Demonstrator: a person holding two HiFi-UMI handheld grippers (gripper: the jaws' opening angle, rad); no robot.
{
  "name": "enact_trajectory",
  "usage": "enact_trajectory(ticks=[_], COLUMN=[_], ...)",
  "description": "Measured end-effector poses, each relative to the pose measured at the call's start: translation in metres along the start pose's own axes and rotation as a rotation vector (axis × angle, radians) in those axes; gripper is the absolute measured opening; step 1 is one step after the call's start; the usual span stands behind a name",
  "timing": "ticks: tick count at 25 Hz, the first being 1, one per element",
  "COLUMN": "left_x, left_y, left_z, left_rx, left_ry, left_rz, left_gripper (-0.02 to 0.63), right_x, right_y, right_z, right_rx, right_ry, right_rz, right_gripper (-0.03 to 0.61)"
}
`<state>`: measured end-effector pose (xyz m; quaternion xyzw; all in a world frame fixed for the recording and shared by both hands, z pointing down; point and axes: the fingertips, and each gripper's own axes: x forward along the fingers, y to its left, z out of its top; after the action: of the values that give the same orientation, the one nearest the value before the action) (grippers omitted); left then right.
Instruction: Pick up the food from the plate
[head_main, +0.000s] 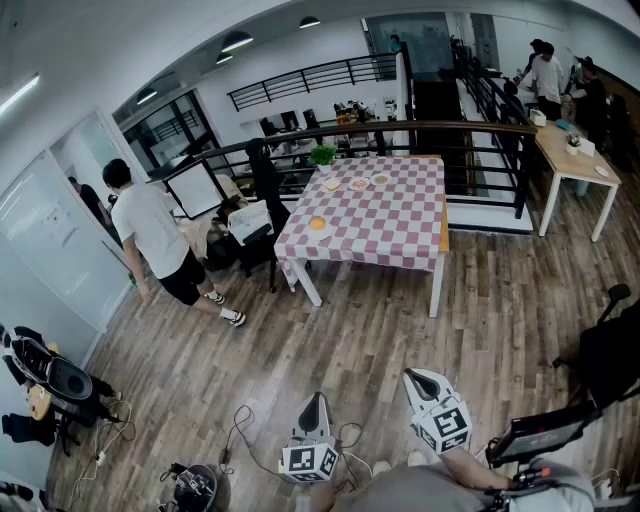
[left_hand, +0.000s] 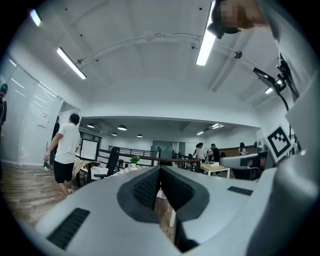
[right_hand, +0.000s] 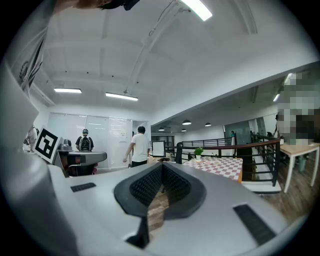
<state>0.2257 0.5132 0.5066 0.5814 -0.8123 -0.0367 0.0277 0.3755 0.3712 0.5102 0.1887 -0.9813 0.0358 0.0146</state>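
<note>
A table with a red-and-white checked cloth (head_main: 385, 225) stands far ahead in the head view. On it are a plate with an orange food item (head_main: 318, 224) near its left edge and three small plates (head_main: 357, 184) at its far side. My left gripper (head_main: 314, 400) and right gripper (head_main: 416, 378) are held low and close to me, over the wood floor and well short of the table. In the left gripper view the left gripper (left_hand: 160, 168) is shut with nothing in it. The right gripper (right_hand: 162, 165) is shut too, also with nothing in it; the checked table (right_hand: 222, 163) shows at right.
A person in a white shirt (head_main: 150, 230) walks left of the table, beside a black chair (head_main: 262, 205). A dark railing (head_main: 470, 130) runs behind the table, with a wooden desk (head_main: 570, 155) at the right. Cables (head_main: 240, 430) lie on the floor near my feet; black equipment (head_main: 605, 360) stands at right.
</note>
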Motion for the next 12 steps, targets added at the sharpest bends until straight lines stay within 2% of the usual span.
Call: enact_trajectory(ticks=[7,12], left_x=[0.008,0.014], left_y=[-0.03,-0.055], left_z=[0.007,0.008], left_rx=[0.016,0.048], left_ry=[-0.005,0.009], left_rz=[-0.023,-0.056], left_gripper=[-0.008,-0.008], right_x=[-0.005,-0.003], right_y=[0.002,-0.013], right_z=[0.005,0.006], right_rx=[-0.002,0.01], right_ry=[0.0,-0.012], right_rz=[0.034,0.043], right_gripper=[0.009,0.01])
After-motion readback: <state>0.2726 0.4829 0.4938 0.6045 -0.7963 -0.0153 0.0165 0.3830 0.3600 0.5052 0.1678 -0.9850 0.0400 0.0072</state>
